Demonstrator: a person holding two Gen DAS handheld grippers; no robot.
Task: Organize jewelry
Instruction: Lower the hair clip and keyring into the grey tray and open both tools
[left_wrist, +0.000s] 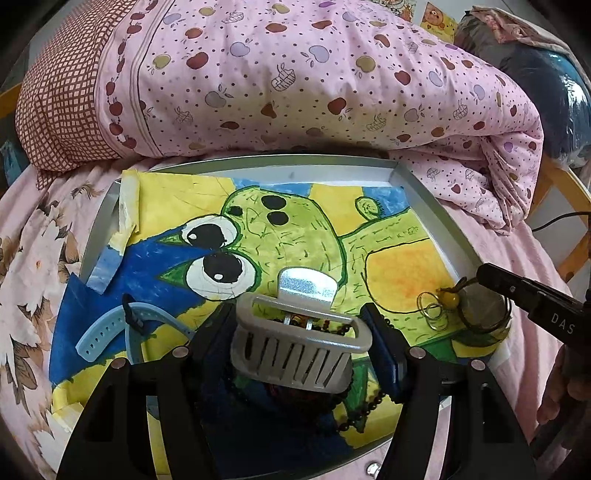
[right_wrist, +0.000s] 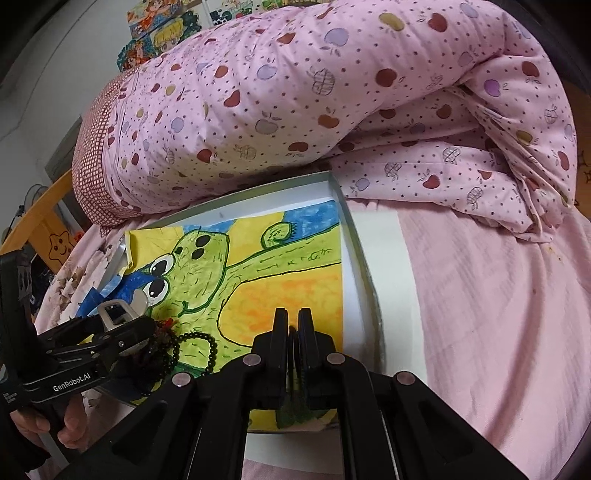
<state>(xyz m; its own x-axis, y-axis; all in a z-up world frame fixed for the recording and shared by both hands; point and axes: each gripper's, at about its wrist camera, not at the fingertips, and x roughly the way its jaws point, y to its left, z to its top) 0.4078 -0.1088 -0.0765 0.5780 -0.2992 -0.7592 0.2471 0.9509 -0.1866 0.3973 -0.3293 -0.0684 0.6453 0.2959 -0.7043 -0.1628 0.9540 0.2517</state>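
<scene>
My left gripper (left_wrist: 299, 332) is shut on a grey slotted basket (left_wrist: 295, 354) with a handle, one finger against each side. Dark beads lie inside it. A dark bead necklace (left_wrist: 364, 408) lies on the painting under the basket. At the right of the left wrist view, my right gripper (left_wrist: 482, 276) is shut on the rim of a dark translucent bangle (left_wrist: 484, 317), beside a yellow bead (left_wrist: 451, 297) and thin gold rings (left_wrist: 431, 314). In the right wrist view the right gripper (right_wrist: 293, 323) shows a thin dark edge between its pads. The left gripper (right_wrist: 125, 326) holds the basket (right_wrist: 118, 312) beside a black bead bracelet (right_wrist: 201, 347).
A shallow silver tray (left_wrist: 417, 192) on the bed holds a frog painting (left_wrist: 295, 229). A light blue watch strap (left_wrist: 107, 328) lies at its left. A rolled pink apple-print quilt (left_wrist: 295, 74) lies behind the tray. A hand (right_wrist: 68, 424) holds the left gripper's handle.
</scene>
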